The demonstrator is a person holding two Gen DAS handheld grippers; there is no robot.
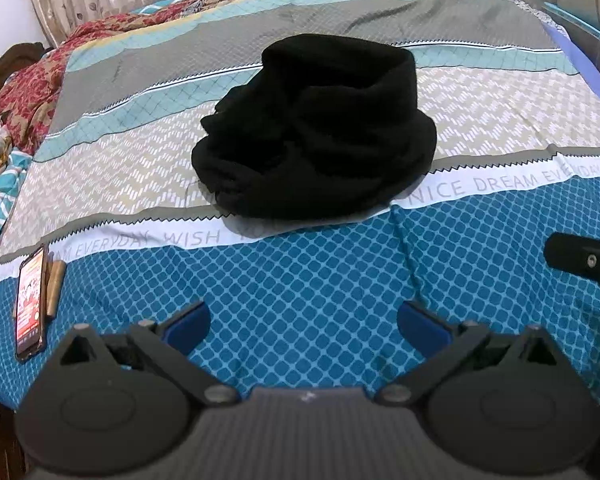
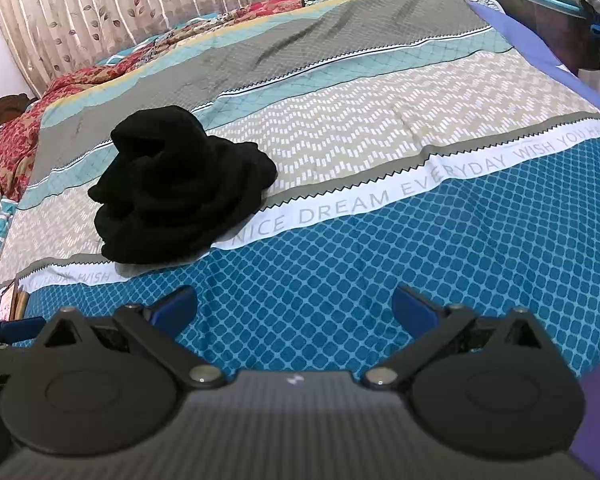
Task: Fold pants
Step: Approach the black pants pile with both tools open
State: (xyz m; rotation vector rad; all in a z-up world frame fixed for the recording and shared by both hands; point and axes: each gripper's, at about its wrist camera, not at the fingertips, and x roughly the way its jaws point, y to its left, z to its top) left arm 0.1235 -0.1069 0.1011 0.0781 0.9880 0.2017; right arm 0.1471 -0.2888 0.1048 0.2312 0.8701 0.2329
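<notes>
On bedsheet [image 1: 300, 280], black pants [image 1: 316, 132] bunched, legs indistinguishable; left hand-held gripper [image 1: 304, 322] and right hand-held gripper [image 2: 294, 308] both spread, empty.

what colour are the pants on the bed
Plain black, no visible pattern. The crumpled pants show best in the left wrist view, heaped on the patterned bedsheet.

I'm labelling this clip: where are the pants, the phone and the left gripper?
pants [image 1: 316, 128], left wrist view, middle of the black heap
phone [image 1: 30, 304], left wrist view, its lit screen
left gripper [image 1: 302, 324], left wrist view, midway between its open fingertips
</notes>
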